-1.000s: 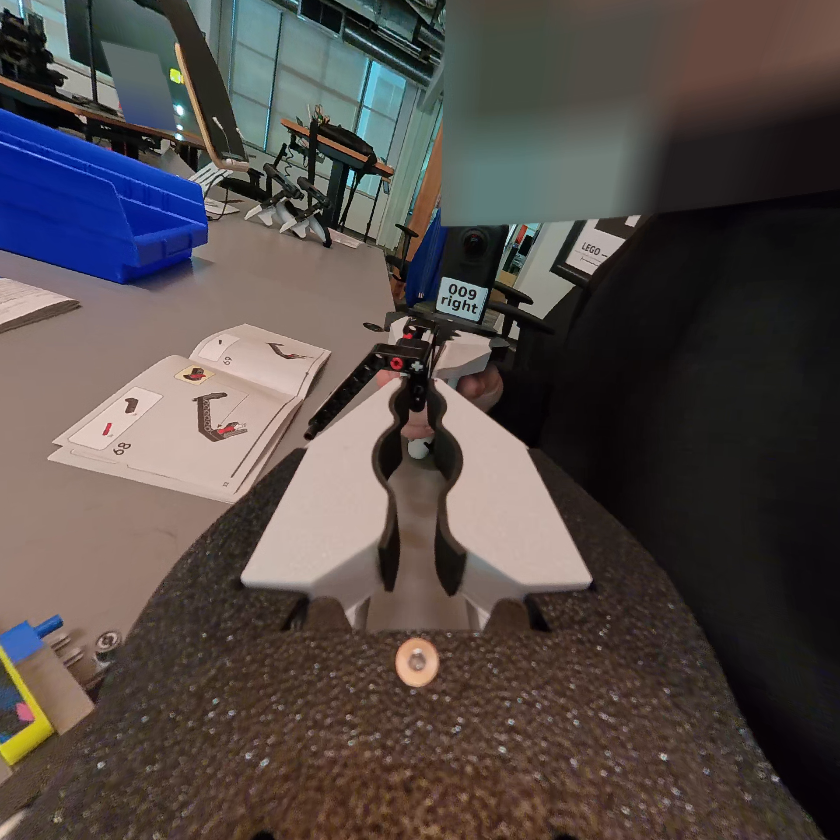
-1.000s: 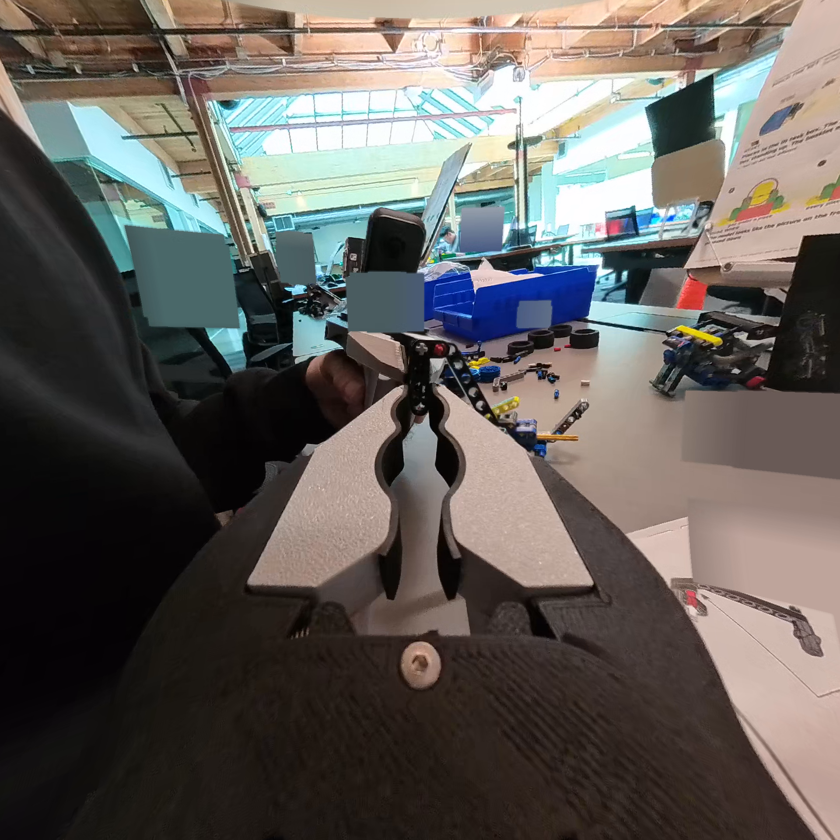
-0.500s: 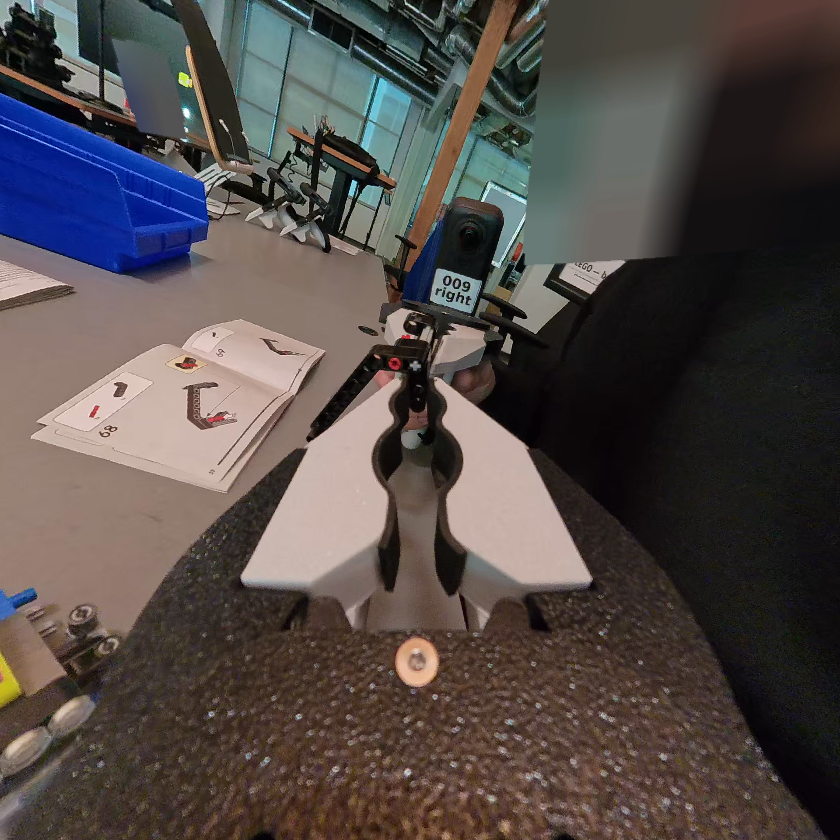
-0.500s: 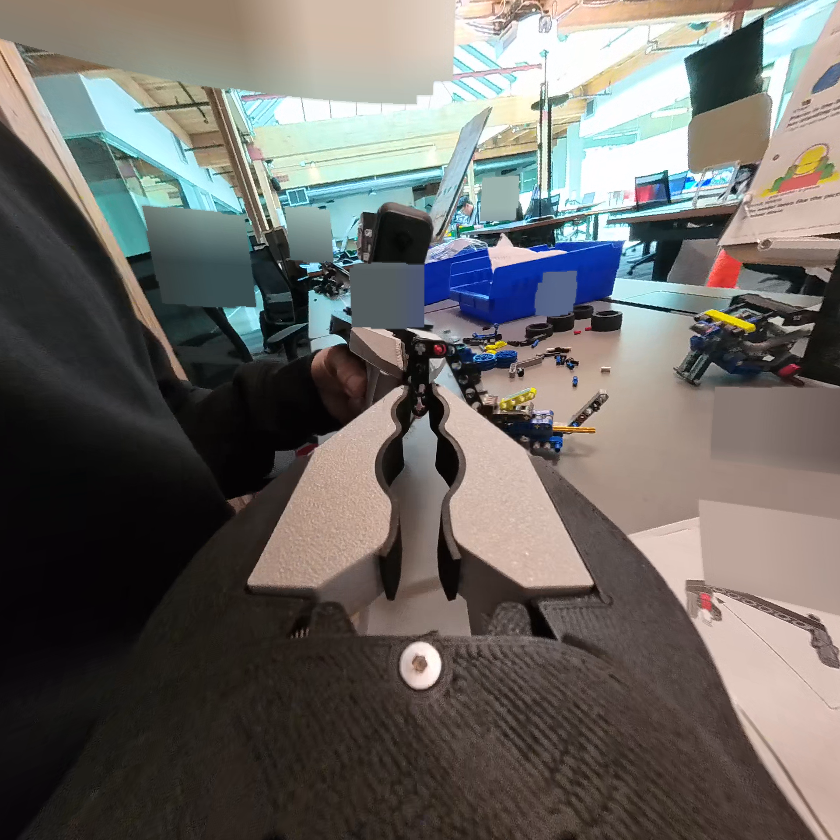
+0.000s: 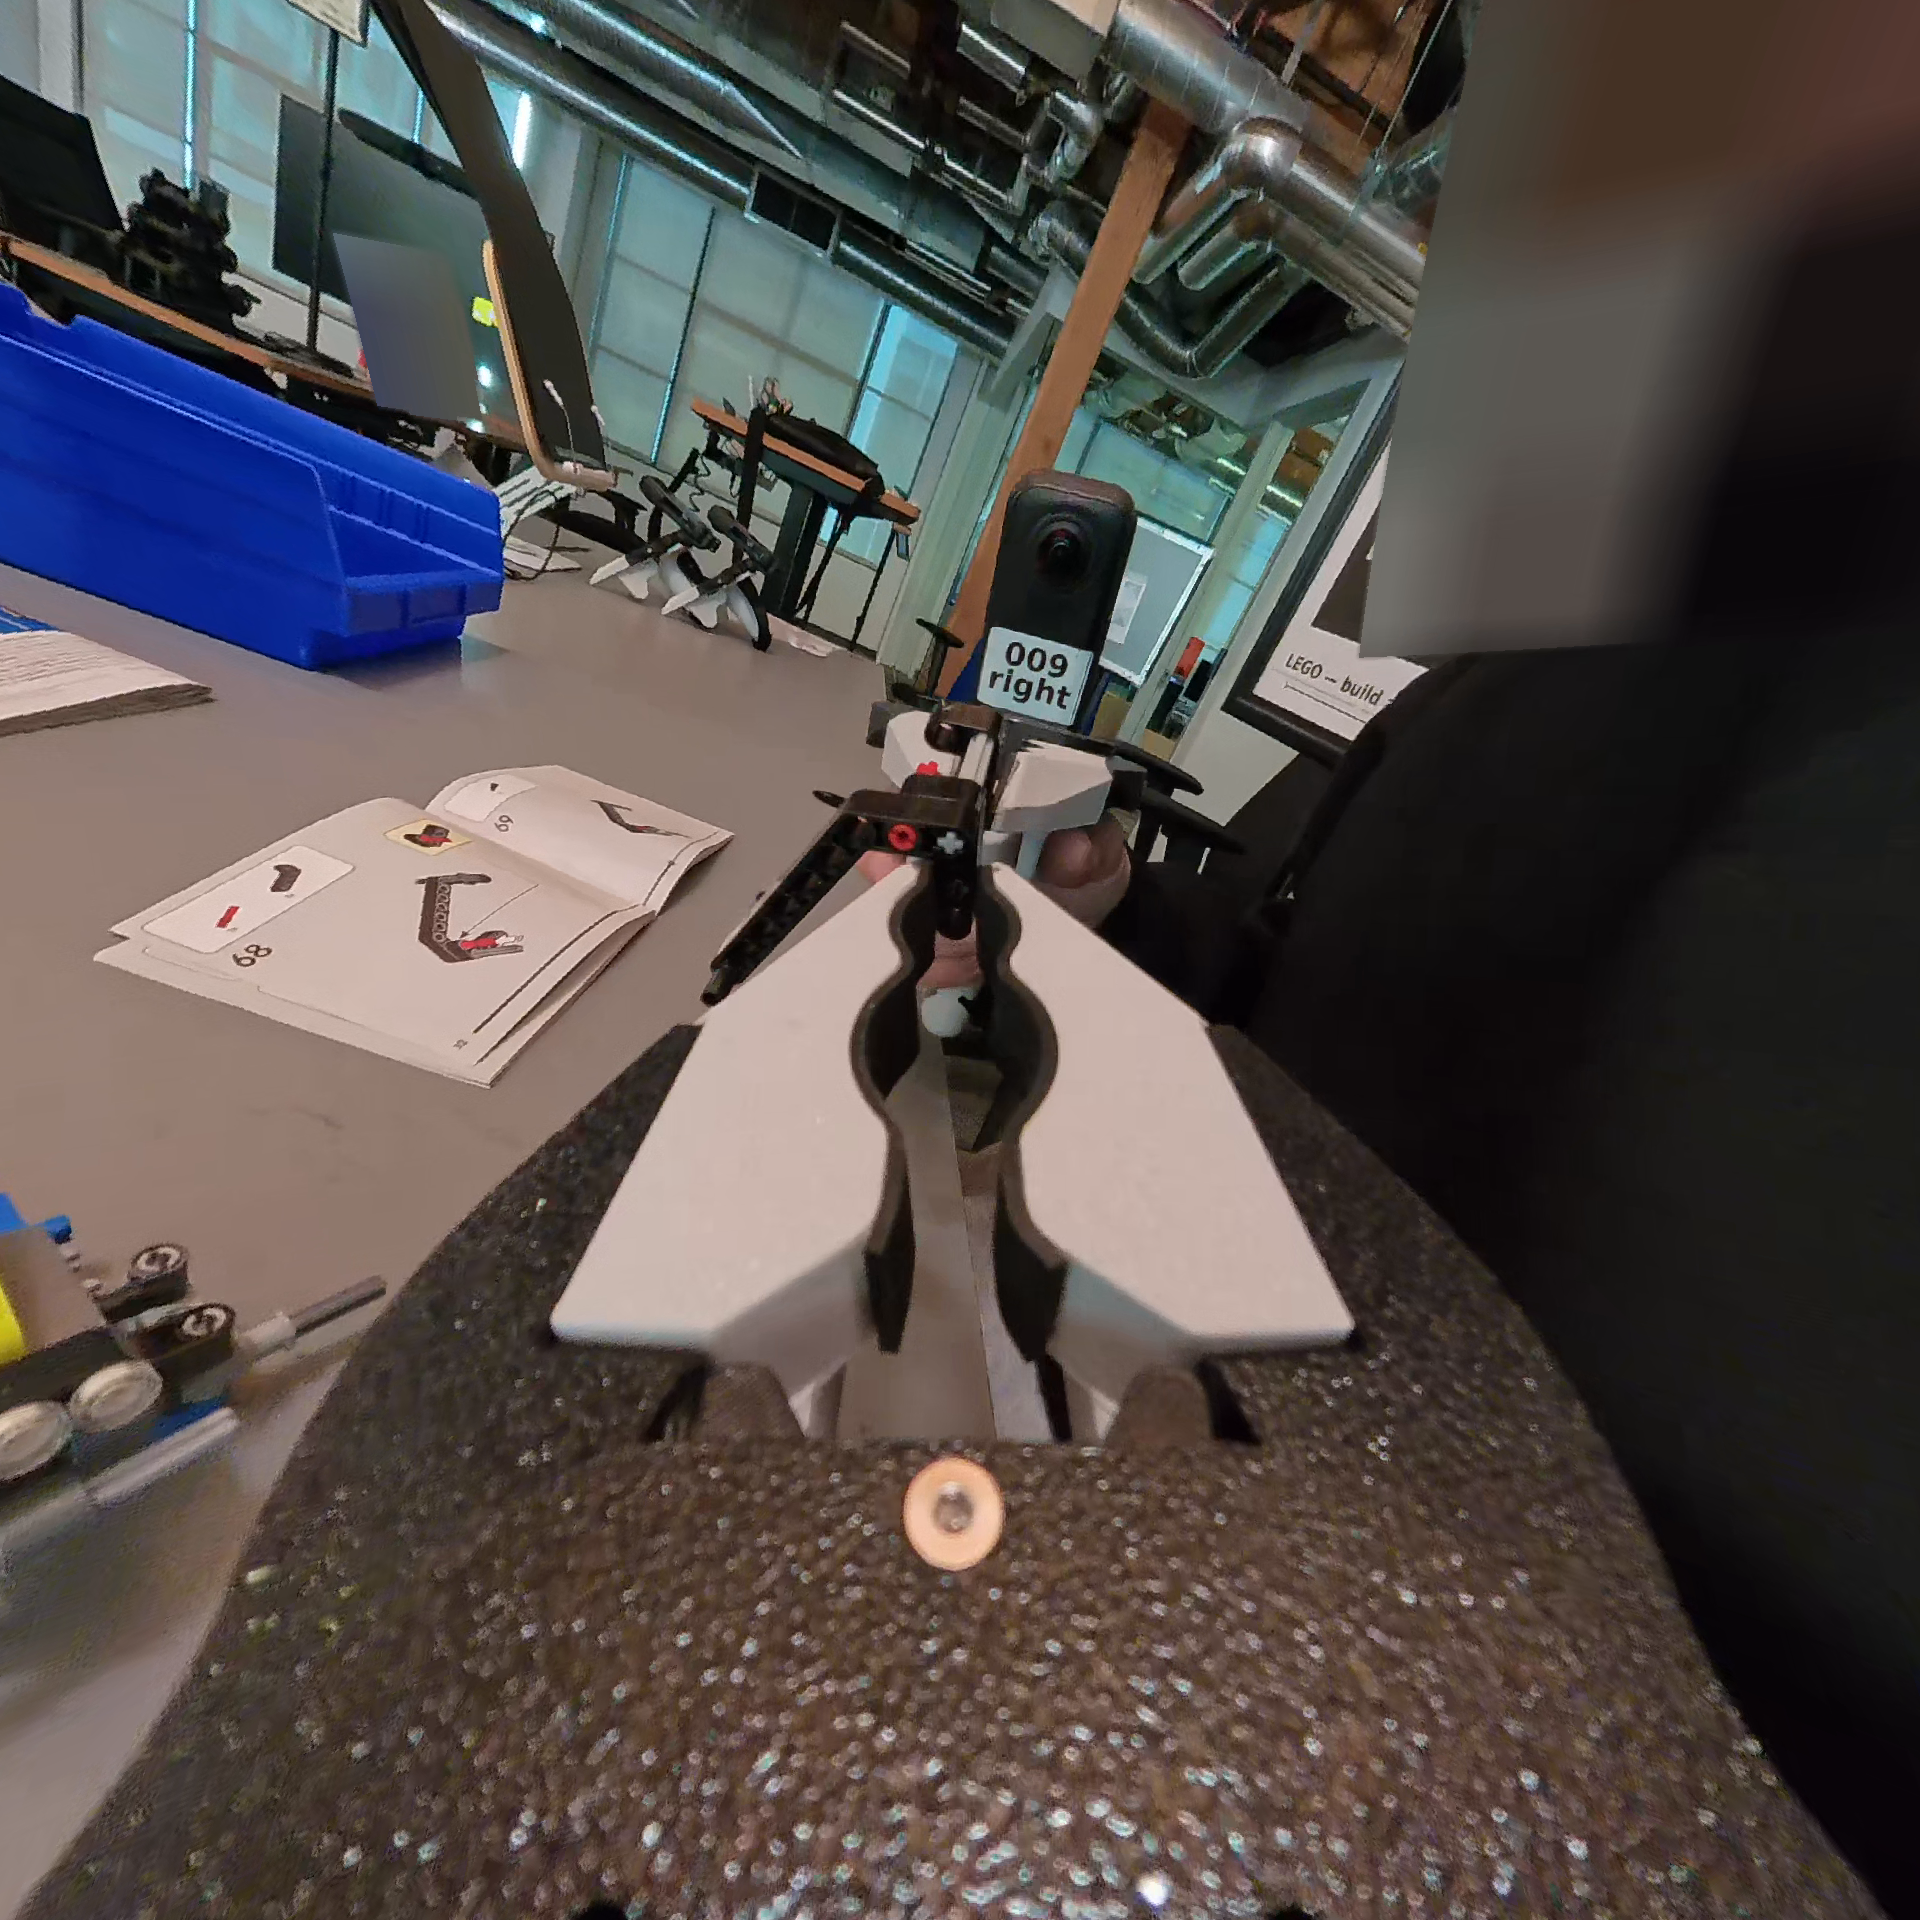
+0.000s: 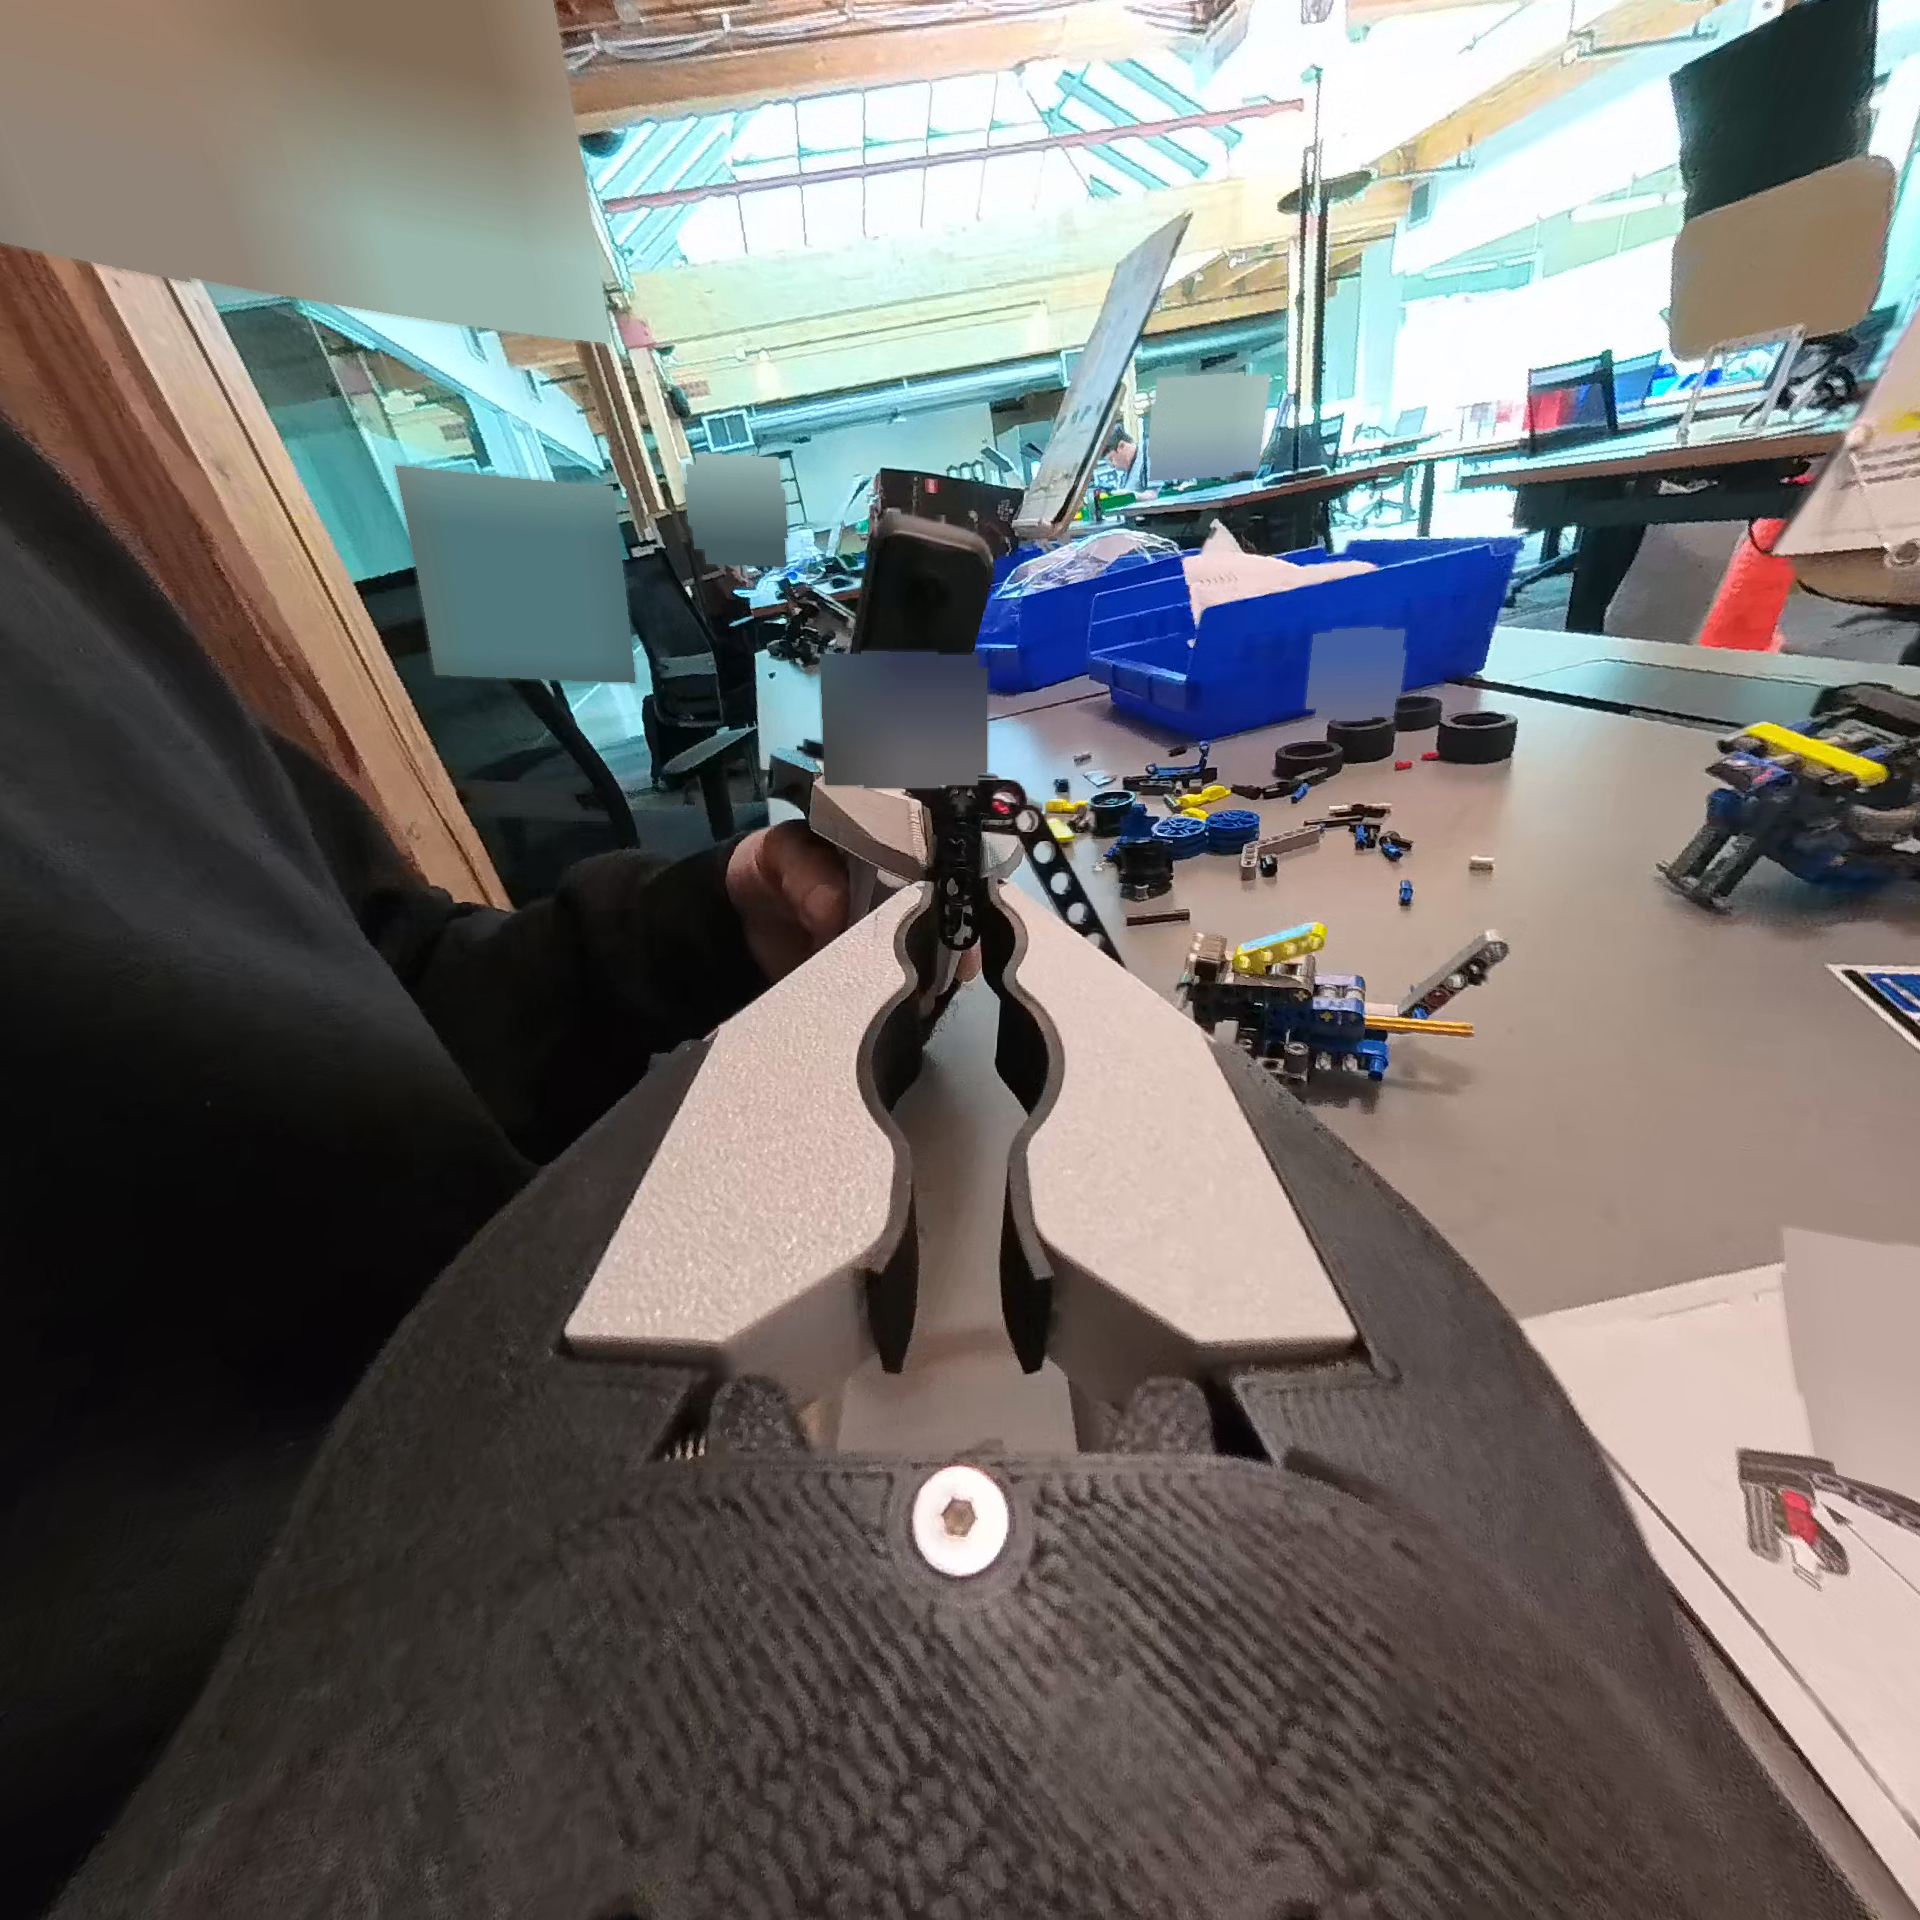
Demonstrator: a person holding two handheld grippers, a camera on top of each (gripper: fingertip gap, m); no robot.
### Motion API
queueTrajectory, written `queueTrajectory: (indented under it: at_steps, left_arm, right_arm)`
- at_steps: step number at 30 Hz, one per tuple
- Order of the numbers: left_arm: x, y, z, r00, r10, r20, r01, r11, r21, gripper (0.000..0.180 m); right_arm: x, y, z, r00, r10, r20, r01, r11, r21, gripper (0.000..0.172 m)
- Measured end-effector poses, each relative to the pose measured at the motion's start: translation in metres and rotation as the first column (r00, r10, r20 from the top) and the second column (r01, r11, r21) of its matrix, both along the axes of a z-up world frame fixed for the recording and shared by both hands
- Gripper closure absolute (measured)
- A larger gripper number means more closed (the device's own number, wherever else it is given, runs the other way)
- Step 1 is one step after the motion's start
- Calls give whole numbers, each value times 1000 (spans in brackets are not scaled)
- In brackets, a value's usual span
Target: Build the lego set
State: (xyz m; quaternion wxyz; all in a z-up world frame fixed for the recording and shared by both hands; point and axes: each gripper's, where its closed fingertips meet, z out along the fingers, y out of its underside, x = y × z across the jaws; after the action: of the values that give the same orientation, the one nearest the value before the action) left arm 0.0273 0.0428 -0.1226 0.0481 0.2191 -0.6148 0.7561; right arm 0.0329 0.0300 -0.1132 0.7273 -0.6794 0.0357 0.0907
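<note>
**Both hand-held grippers clamped on 1 black beam assembly**

Grey matte table (image 5: 312,1122): nearer view edge than 1 s ago; assembly raised. Open paper booklet (image 5: 416,914) flat. Left hand-held gripper (image 5: 951,888) and right hand-held gripper (image 6: 961,914) each pinch the holed, rigid black beam assembly (image 5: 914,831), unchanged, mid-air between them.

Between the matt, grainy grey plastic fingers (image 5: 831,1091) sits a glossy black plastic beam assembly (image 5: 940,831), left of them a paper instruction booklet (image 5: 416,914) on the smooth matt grey surface (image 5: 312,1143).
</note>
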Motion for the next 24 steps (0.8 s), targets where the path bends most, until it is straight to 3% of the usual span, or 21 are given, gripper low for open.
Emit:
queueTrajectory:
  at_steps: [5,20,24]
  left_arm:
    - [3,10,6,999,38,-15,-40,994,-99,177]
    - [-2,12,17,998,51,31,-46,988,-148,177]
    - [3,15,12,998,70,6,-68,988,-139,176]
  right_arm:
    - [4,9,5,989,5,-145,11,994,110,167]
    - [-1,9,22,998,-14,-60,25,984,177,167]
    - [5,12,16,996,-49,-77,60,986,158,167]
